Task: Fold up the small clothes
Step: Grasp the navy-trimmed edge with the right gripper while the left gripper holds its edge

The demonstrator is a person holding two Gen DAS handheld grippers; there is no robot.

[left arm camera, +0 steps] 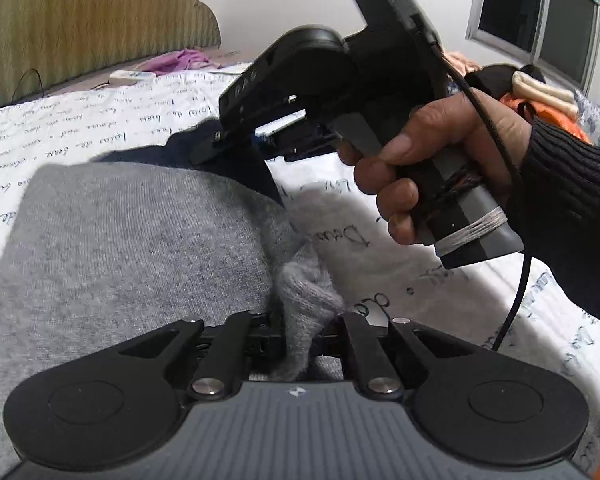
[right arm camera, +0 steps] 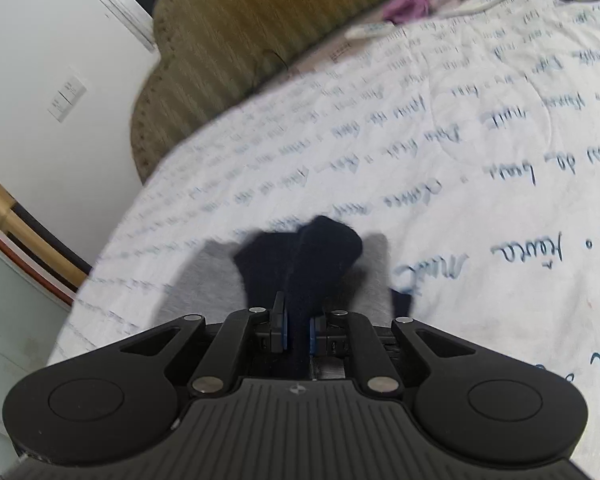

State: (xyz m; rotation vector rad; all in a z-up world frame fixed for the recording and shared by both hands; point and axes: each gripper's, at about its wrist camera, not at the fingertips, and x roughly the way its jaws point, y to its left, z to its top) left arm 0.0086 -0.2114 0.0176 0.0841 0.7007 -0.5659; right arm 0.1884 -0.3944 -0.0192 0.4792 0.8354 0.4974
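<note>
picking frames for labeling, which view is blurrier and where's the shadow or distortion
Right wrist view: blurrier, the bedspread script smears toward the headboard, the dark sock in the right gripper soft-edged. Left wrist view: sharper, slight blur on the grey cloth edge; a shadow falls under the hand; fisheye bends the window frame.

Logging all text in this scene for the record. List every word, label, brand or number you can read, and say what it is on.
"DAS": raised letters, slightly blurred, on the black body of the right hand-held gripper.
Cursive writing in dark ink printed all over the white bedspread: too loopy and blurred to read with any certainty in either view.
No other text is visible.
</note>
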